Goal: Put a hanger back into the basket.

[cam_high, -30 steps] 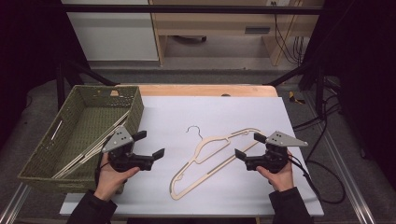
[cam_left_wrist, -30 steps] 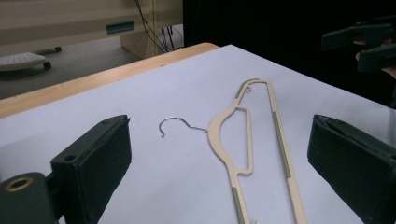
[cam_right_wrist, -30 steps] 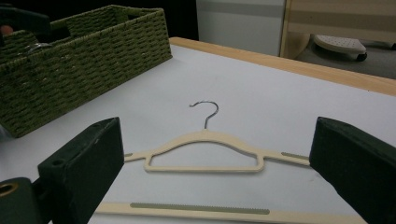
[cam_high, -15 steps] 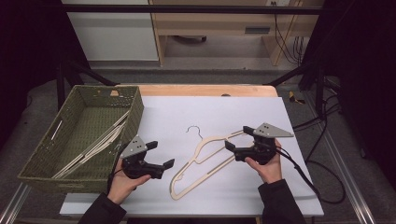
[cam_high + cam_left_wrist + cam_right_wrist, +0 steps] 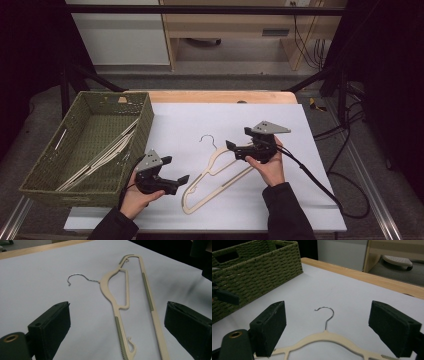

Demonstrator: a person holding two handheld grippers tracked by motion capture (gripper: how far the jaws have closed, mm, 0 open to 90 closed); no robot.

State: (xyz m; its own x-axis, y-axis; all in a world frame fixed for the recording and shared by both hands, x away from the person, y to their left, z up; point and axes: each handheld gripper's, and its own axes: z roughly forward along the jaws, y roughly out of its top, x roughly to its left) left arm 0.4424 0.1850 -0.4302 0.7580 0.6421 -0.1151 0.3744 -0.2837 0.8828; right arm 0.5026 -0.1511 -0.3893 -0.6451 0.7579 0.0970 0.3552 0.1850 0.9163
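High view: one cream hanger (image 5: 215, 172) lies flat on the white table (image 5: 310, 200), ungrasped. I hold my right gripper (image 5: 231, 146), jaws spread but narrowing, at its shoulder; left gripper (image 5: 184, 179) spread. Basket (image 5: 45, 185) already holds several hangers.

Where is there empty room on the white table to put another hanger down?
Most room is on the white table sheet behind the cream plastic hanger, between the green woven basket and the wooden far edge. The strip right of the right gripper is bare too. It is crowded near the front, where the hanger lies between both grippers, the left gripper beside the basket.
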